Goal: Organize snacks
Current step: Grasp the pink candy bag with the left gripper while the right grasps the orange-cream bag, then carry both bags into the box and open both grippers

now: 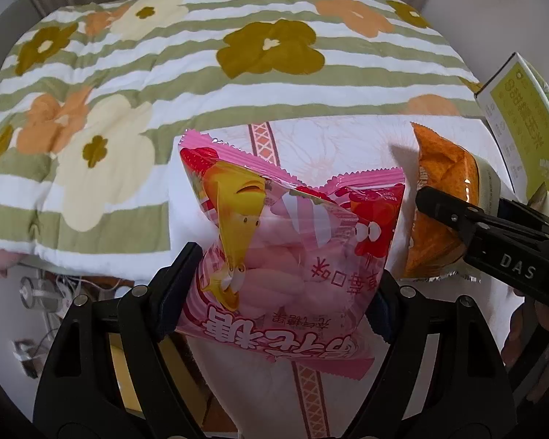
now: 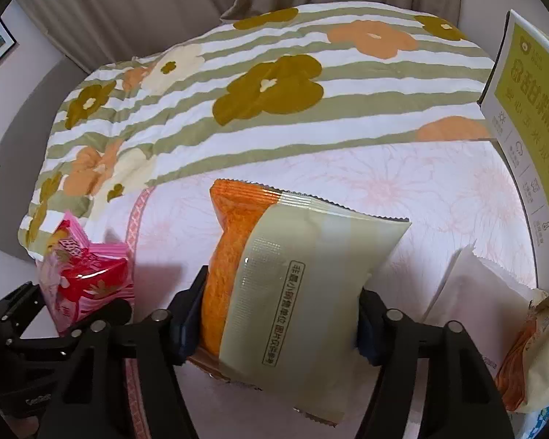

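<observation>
The left gripper (image 1: pixel 274 274) squeezes the pink bag (image 1: pixel 285 252); the right gripper (image 2: pixel 278 314) squeezes the orange bag (image 2: pixel 292 292), lifted off the bed (image 2: pixel 439 197) for sorting.

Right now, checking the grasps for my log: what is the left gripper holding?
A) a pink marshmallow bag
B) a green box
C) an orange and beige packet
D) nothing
A: the left gripper has its fingers closed on both sides of the pink marshmallow bag.

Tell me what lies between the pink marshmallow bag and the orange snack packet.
Nothing: in the left wrist view only bare pale floral sheet separates the pink marshmallow bag from the orange snack packet.
</observation>
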The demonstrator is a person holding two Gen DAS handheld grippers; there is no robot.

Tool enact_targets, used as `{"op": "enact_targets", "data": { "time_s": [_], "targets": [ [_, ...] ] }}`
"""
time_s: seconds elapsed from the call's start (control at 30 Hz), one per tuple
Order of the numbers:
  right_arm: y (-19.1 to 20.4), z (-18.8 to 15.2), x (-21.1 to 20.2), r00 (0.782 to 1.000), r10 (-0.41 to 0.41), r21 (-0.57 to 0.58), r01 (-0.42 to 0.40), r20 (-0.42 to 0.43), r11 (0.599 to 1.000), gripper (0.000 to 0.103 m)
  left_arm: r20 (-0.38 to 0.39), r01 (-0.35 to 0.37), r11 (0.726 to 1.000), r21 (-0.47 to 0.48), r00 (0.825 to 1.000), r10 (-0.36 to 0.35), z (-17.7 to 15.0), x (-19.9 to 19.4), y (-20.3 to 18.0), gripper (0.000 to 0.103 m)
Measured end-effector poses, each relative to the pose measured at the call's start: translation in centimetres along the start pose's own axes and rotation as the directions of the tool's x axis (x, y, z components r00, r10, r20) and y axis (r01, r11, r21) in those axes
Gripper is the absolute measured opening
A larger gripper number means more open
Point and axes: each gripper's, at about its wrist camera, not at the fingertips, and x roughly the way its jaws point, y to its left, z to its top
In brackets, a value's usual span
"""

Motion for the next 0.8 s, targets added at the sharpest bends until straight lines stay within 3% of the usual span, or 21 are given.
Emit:
{"op": "enact_targets", "data": {
  "time_s": [0.3, 0.5, 0.8],
  "targets": [
    [0.6, 0.8, -5.5, 0.995, 0.052, -0.055, -0.048, 0.087, 0.997, 0.061, 0.076, -0.003, 1.000, -0.015, 0.997, 0.004, 1.5, -4.8, -1.0, 0.078],
    [-0.6, 1.3, -11.4, 0.978, 0.104, -0.134, -0.080, 0.182, 0.988, 0.061, 0.151, -0.049, 0.999, -0.009, 0.987, 0.050, 3.1, -8.9, -3.6, 0.078],
    [-8.4, 2.7, -18.8, 0.957, 0.197, -0.238, -0.145, 0.211, 0.960, 0.061, 0.249, -0.064, 0.998, -0.018, 0.966, 0.066, 4.8, -13.6, -14.3, 0.078]
  ]
}}
